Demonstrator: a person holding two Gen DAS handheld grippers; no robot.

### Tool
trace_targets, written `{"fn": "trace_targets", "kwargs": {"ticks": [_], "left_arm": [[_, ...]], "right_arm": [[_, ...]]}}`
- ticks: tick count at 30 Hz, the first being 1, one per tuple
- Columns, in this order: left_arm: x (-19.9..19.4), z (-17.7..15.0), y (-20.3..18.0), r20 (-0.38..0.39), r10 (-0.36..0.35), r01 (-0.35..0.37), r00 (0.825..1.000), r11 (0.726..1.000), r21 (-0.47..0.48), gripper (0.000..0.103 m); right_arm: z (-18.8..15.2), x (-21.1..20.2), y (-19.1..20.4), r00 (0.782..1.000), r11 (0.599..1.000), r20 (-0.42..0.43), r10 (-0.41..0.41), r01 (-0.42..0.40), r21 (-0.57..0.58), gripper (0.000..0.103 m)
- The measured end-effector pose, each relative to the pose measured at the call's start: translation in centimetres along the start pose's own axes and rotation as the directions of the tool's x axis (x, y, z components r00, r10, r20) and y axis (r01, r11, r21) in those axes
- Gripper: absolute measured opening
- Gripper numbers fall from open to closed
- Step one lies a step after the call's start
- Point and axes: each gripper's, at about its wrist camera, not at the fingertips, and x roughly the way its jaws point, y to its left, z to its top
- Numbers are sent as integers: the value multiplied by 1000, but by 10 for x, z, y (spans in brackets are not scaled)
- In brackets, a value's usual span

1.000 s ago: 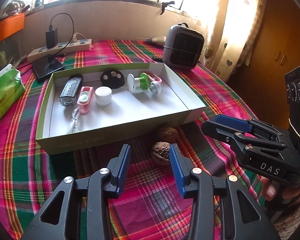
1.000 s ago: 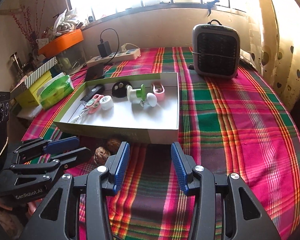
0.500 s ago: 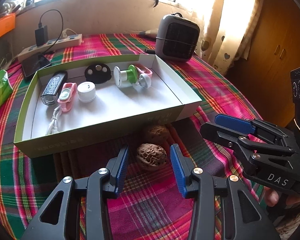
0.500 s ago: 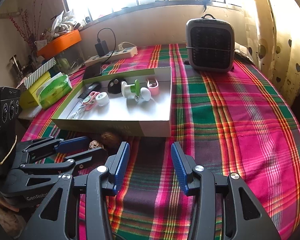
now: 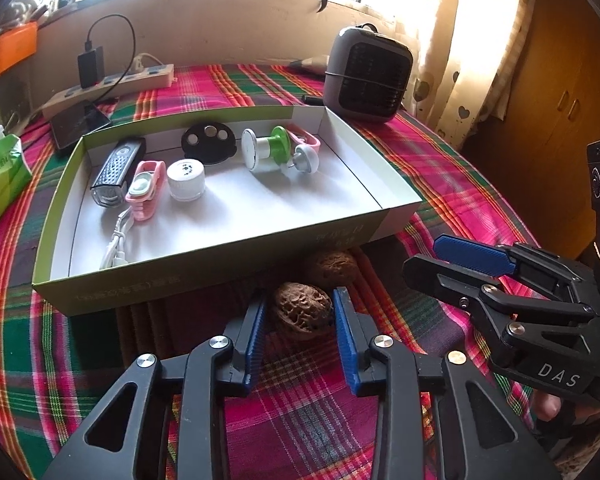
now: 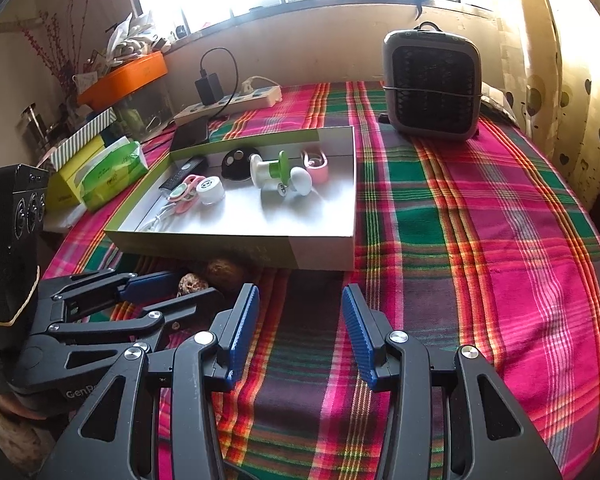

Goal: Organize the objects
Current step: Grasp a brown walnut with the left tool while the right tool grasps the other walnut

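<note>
A shallow cardboard box (image 5: pixel 220 252) with green outer walls sits open on the plaid tablecloth (image 6: pixel 480 240). It holds seven things: a black bike light (image 5: pixel 114 174), a pink clip-shaped gadget (image 5: pixel 144 190), a white cap (image 5: pixel 186 180), a black disc (image 5: pixel 209 145) with three round cells, a white and green spool (image 5: pixel 266 152), a pink ring (image 5: pixel 306 140) and a white cable (image 5: pixel 118 242). Two walnuts lie on the cloth just in front of the box. The left gripper (image 5: pixel 300 320) is closing its jaws around the nearer walnut (image 5: pixel 303 312), pads not clearly pressing yet; the second walnut (image 5: pixel 332 269) rests just behind it. The right gripper (image 6: pixel 300 320) hangs with jaws parted around nothing.
</note>
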Motion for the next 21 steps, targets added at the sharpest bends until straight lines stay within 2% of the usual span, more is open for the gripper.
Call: {"fn": "trace_targets", "kwargs": {"ticks": [8, 21], "left_arm": [[-5, -3, 9, 8, -6, 6, 1000, 1000, -17, 30], [-21, -10, 35, 21, 44, -43, 999, 998, -47, 30]], "right_arm": [[1, 3, 6, 1000, 1000, -12, -3, 3, -8, 45], [0, 17, 34, 998, 997, -42, 43, -45, -57, 45]]}}
